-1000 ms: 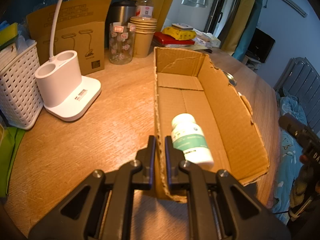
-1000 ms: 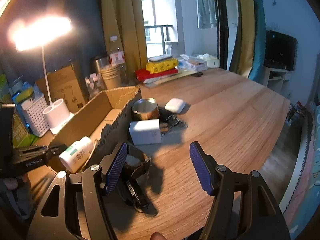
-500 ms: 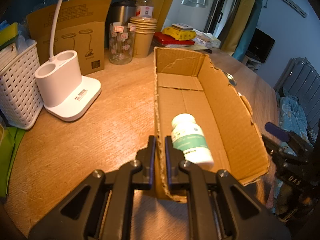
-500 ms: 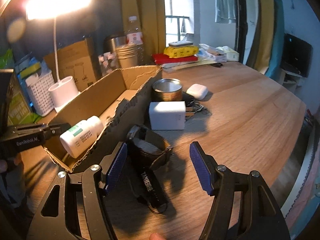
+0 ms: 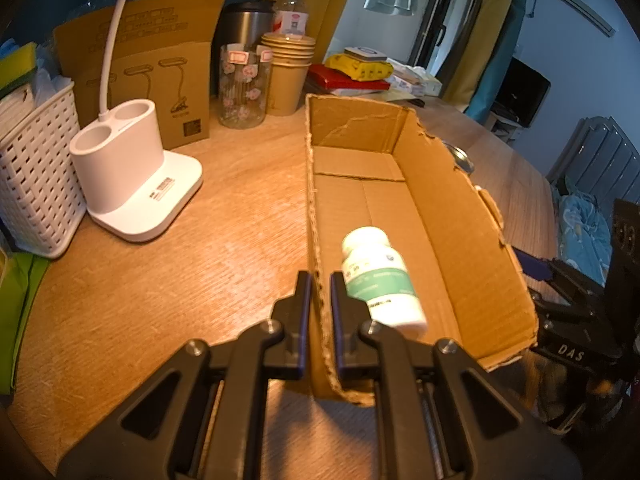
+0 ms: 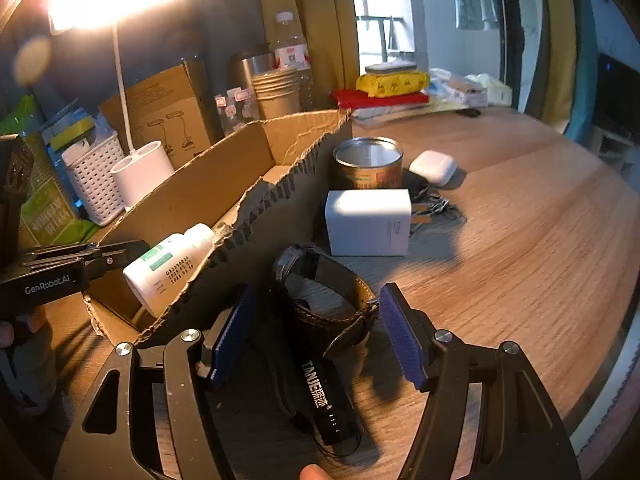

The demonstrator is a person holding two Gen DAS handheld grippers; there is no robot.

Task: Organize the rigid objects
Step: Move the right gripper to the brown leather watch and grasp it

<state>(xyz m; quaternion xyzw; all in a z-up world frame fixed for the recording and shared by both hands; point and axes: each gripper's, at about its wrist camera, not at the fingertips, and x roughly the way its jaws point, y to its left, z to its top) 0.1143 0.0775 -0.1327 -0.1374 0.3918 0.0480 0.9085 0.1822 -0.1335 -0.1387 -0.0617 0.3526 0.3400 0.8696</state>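
L gripper (image 5: 320,292) clamps the cardboard box (image 5: 460,216) wall, pill bottle (image 5: 380,280) lying inside. R gripper (image 6: 316,332) spread wide, empty, straddling the watch (image 6: 324,292) on the table (image 6: 520,240) beside the box.

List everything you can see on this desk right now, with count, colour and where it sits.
cardboard box: one, brown, desk centre
pill bottle: one, white with green label, lying in box
wristwatch: one, black, beside box, between right claw's pads
black device: one, near the watch
charger block: one, white, behind watch
tin can: one, metal, open, behind the charger
earbud case: one, white, right of can
desk lamp: one, white, left of box
basket: one, white, far left
left claw: shut on box wall
right claw: open
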